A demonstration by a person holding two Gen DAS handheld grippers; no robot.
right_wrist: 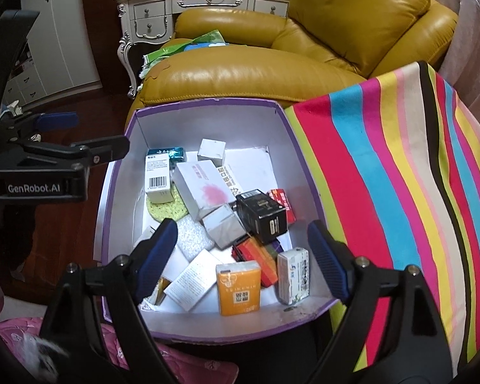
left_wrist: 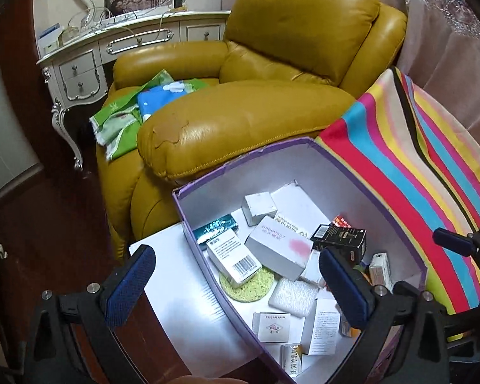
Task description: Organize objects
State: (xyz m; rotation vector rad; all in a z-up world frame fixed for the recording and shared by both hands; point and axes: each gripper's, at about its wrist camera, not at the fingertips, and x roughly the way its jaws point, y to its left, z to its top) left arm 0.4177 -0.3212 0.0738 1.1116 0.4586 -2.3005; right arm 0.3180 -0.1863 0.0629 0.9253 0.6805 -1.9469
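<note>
A purple-rimmed cardboard box (right_wrist: 204, 104) with white inner walls holds several small packages: a black box (right_wrist: 261, 216), an orange box (right_wrist: 238, 288), a white barcode box (right_wrist: 158, 177), a white box with a pink stain (right_wrist: 204, 188) and a green round pad (right_wrist: 168, 208). The box also shows in the left wrist view (left_wrist: 240, 160), with the stained white box (left_wrist: 278, 249). My left gripper (left_wrist: 236, 284) is open and empty, straddling the box's left wall. My right gripper (right_wrist: 243, 252) is open and empty, just above the box's near end.
A mustard leather armchair (right_wrist: 272, 73) stands behind the box, with green and blue packs (left_wrist: 137, 108) on its seat. A striped multicoloured cloth (right_wrist: 400, 176) lies right of the box. A white dresser (right_wrist: 192, 6) is at the back. White paper (left_wrist: 176, 288) lies under the box.
</note>
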